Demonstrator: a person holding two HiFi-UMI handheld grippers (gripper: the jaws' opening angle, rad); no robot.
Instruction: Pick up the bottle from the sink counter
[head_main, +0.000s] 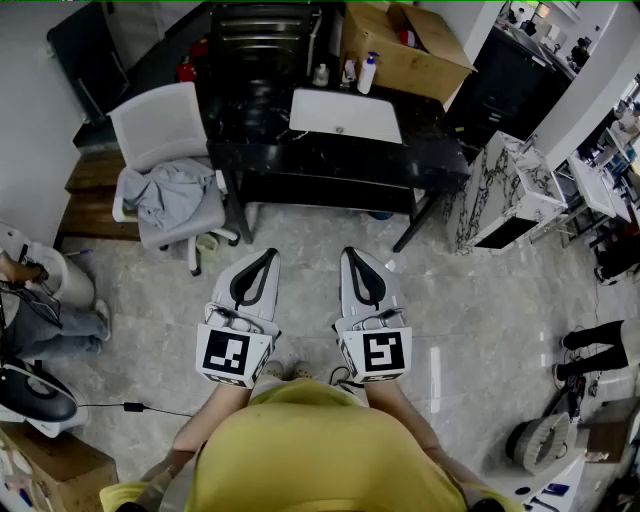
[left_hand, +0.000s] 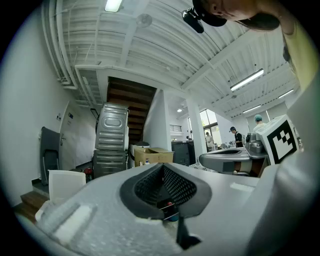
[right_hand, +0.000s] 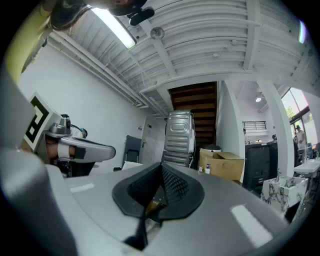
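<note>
A white bottle with a blue cap stands at the back of the black sink counter, right of the white basin. Two smaller bottles stand to its left. In the right gripper view the bottle shows far off, in front of a cardboard box. My left gripper and right gripper are held side by side over the floor, well short of the counter, pointing level towards it. Both are shut with nothing between the jaws, as the left gripper and right gripper views show.
A white chair with a grey cloth on it stands left of the counter. An open cardboard box sits behind the bottles. A marble-patterned cabinet stands to the right. A metal appliance is at the back.
</note>
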